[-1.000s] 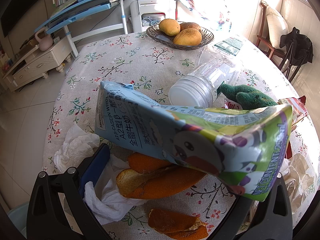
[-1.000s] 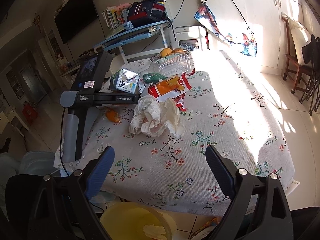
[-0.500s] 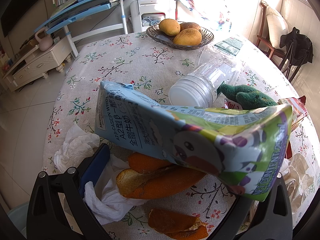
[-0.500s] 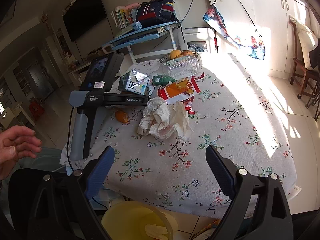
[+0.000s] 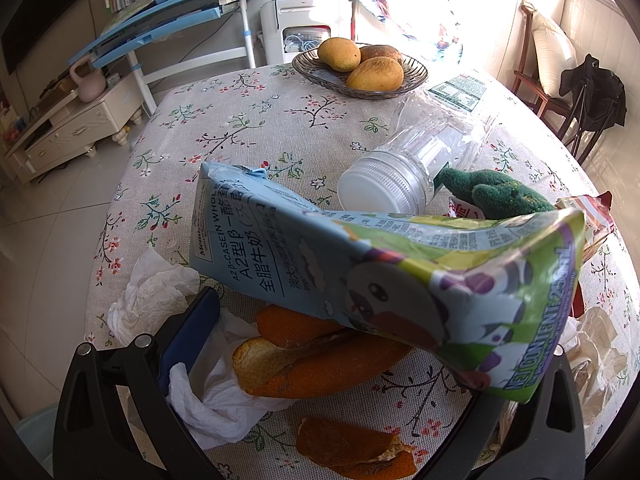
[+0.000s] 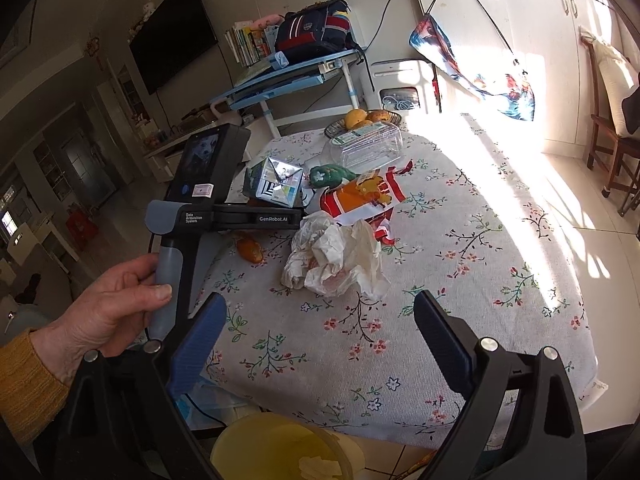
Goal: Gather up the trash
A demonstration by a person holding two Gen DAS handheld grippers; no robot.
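Observation:
My left gripper (image 5: 332, 344) lies on the table with its jaws wide apart. A crushed blue-and-green milk carton (image 5: 384, 284) lies across them, resting on orange peels (image 5: 320, 356); white tissue (image 5: 216, 396) lies by the left finger (image 5: 188, 332). In the right wrist view a hand holds the left gripper's handle (image 6: 172, 272), and the carton (image 6: 276, 182) lies over its front. My right gripper (image 6: 320, 344) is open and empty, above the table's near edge and a yellow bin (image 6: 280, 448). Crumpled paper (image 6: 336, 256) and a snack bag (image 6: 360, 196) lie ahead of it.
A clear plastic jar (image 5: 416, 160), a green plush toy (image 5: 496, 196) and a bowl of mangoes (image 5: 360, 66) sit further back on the floral tablecloth (image 6: 460, 240). A wooden chair (image 6: 612, 136) stands to the right. A blue desk (image 6: 288, 76) stands behind the table.
The right gripper has risen and moved closer to the table. A hand has come in from the left and taken the left gripper's handle. The left gripper and carton have not moved.

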